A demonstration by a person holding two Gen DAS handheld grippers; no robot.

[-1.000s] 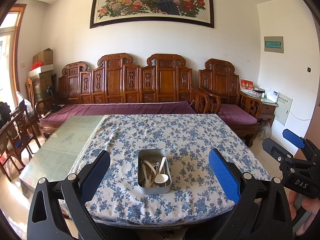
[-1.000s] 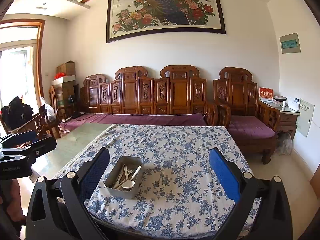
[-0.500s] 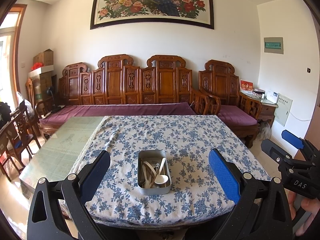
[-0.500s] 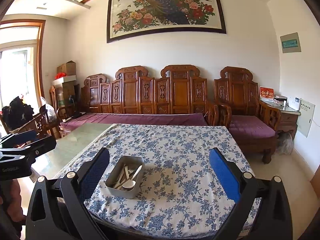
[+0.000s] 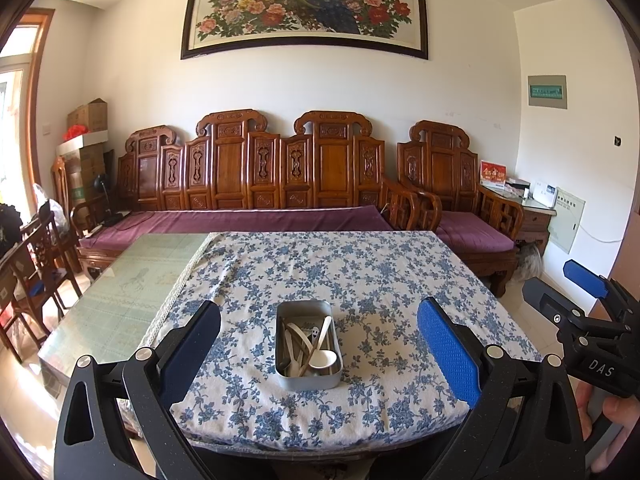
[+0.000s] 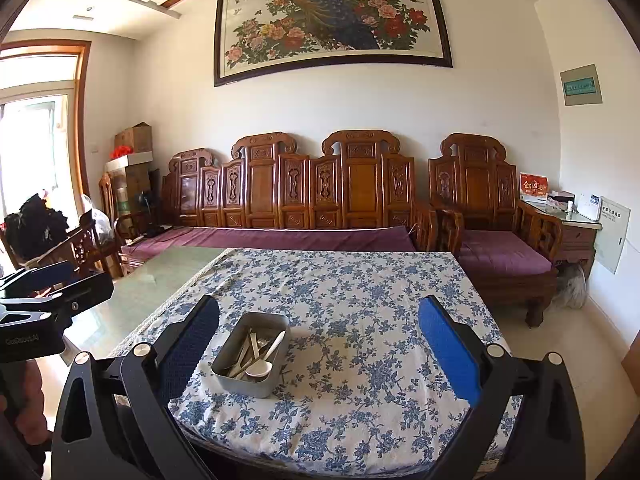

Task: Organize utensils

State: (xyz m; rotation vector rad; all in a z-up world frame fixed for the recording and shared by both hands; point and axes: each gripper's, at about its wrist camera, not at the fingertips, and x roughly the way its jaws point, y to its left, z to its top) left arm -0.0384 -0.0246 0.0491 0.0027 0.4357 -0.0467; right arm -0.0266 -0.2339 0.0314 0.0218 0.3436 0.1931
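Hovering short of the near edge of the surface (image 5: pixel 132 320), the left tool (image 5: pixel 318 344) has its blue-padded fingers (image 5: pixel 446 354) spread wide, nothing between them. The right tool (image 6: pixel 318 346) hangs the same way, fingers (image 6: pixel 448 354) wide apart and empty; it also shows at the right edge of the left view, gripped by a hand (image 5: pixel 618 414).

A blue-flowered cloth (image 5: pixel 360 272) covers most of the surface. On it, near the front edge, sits a metal tin (image 5: pixel 308 380). Inside the tin lie a white spoon (image 5: pixel 322 358) and several other utensils (image 5: pixel 294 346), jumbled lengthwise. From the right view the tin (image 6: pixel 248 384) sits left of centre.

Beyond the cloth's left edge is bare green glass. Behind the surface stands a carved wooden sofa (image 5: pixel 280 168) with purple cushions, and above it a peacock painting (image 5: pixel 304 0).
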